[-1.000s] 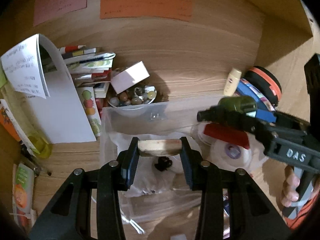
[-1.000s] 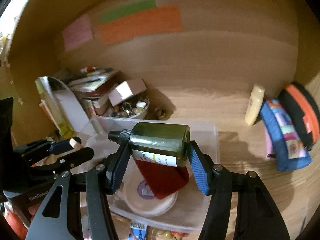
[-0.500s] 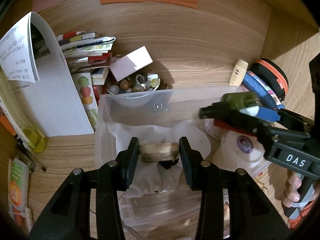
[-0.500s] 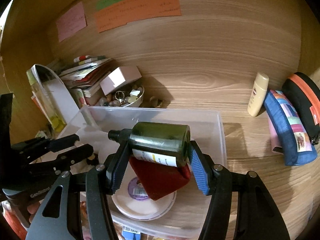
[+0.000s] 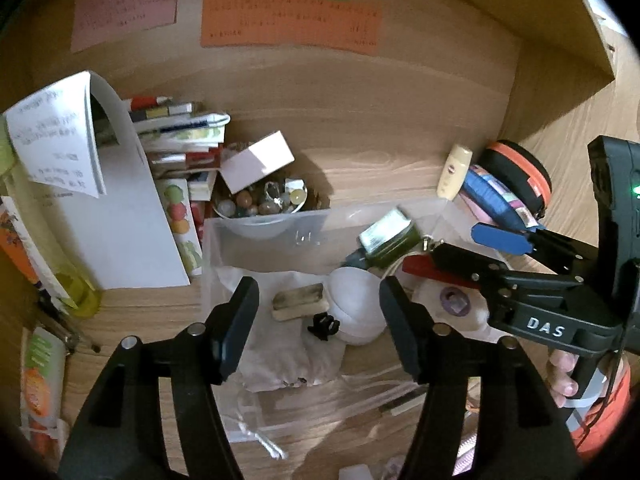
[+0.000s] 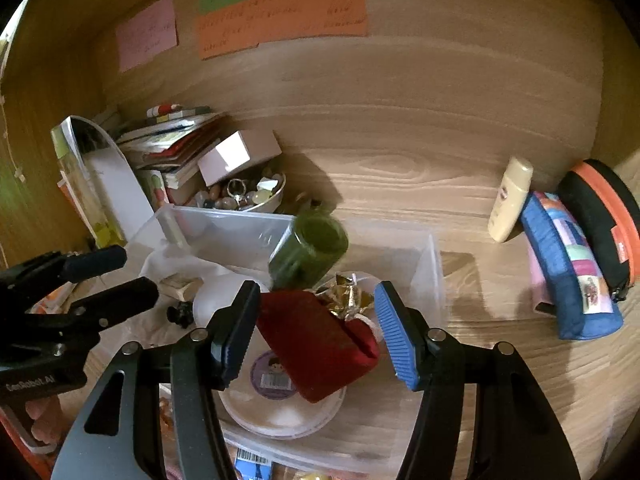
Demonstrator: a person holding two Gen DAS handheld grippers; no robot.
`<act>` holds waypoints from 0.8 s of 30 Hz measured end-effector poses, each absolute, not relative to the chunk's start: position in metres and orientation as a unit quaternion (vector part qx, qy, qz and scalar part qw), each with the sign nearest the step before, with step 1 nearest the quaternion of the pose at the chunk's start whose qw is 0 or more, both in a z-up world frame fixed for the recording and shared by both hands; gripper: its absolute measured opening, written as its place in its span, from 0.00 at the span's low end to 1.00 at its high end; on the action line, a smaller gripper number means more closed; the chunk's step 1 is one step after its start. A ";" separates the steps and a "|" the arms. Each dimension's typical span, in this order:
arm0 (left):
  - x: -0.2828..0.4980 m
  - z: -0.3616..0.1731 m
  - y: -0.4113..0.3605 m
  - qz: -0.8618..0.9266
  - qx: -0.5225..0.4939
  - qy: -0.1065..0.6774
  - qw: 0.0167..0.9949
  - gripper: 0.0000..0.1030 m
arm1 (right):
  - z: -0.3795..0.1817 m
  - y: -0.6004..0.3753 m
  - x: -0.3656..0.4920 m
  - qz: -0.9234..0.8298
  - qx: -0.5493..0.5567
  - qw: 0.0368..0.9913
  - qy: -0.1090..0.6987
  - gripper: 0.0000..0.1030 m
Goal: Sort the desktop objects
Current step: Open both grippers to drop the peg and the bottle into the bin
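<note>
A clear plastic bin [image 5: 264, 236] [image 6: 434, 268] stands on the wooden desk. My left gripper [image 5: 316, 312] is open above it, and a small wooden block [image 5: 298, 302] lies below on white paper in the bin. My right gripper [image 6: 316, 320] is open too. The green bottle [image 6: 310, 252] [image 5: 390, 238] lies tilted in the bin beyond its fingers, blurred. Under it are a red pouch [image 6: 316, 344], a gold wrapper [image 6: 348, 294] and a round white lidded tub [image 6: 280, 400]. A white round lid [image 5: 354, 306] and a small black clip [image 5: 323, 326] also lie in the bin.
A bowl of beads [image 5: 260, 204] with a white box [image 5: 258, 160] on it sits behind the bin, beside stacked books [image 5: 176, 136] and a folded paper [image 5: 120, 208]. A cream tube [image 6: 510, 204], a blue pouch [image 6: 568, 268] and a black-orange case [image 6: 600, 216] stand at the right.
Both grippers have opened. The wooden block dropped from the left one into the bin, and the green bottle left the right one and tipped into the bin.
</note>
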State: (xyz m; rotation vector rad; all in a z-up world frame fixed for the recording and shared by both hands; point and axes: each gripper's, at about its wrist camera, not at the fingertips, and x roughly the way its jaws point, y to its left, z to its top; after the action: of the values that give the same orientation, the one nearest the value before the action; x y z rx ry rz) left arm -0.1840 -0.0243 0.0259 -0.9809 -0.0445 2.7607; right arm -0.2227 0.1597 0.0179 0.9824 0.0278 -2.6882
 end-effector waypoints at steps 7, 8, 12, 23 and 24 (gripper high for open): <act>-0.164 0.035 -0.024 0.940 -0.327 0.004 0.100 0.62 | 0.040 0.163 -0.183 -0.944 0.297 0.139 0.028 0.80; -0.160 0.034 -0.024 0.938 -0.332 0.005 0.103 0.67 | 0.041 0.162 -0.177 -0.945 0.294 0.138 0.035 0.80; -0.148 0.031 -0.026 0.938 -0.332 0.007 0.099 0.82 | 0.041 0.161 -0.157 -0.945 0.293 0.139 0.049 0.84; -0.118 0.013 -0.033 0.930 -0.358 0.025 0.078 0.86 | 0.017 0.169 -0.133 -0.936 0.326 0.122 0.053 0.85; -0.117 0.011 -0.033 0.928 -0.364 0.025 0.080 0.86 | 0.013 0.169 -0.130 -0.934 0.331 0.121 0.055 0.85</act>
State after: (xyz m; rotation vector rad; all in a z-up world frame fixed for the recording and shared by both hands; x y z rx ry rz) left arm -0.1168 -0.0331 0.0106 -1.0881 0.0736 2.7745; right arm -0.1298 0.1688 0.0125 0.9674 0.1615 -2.7280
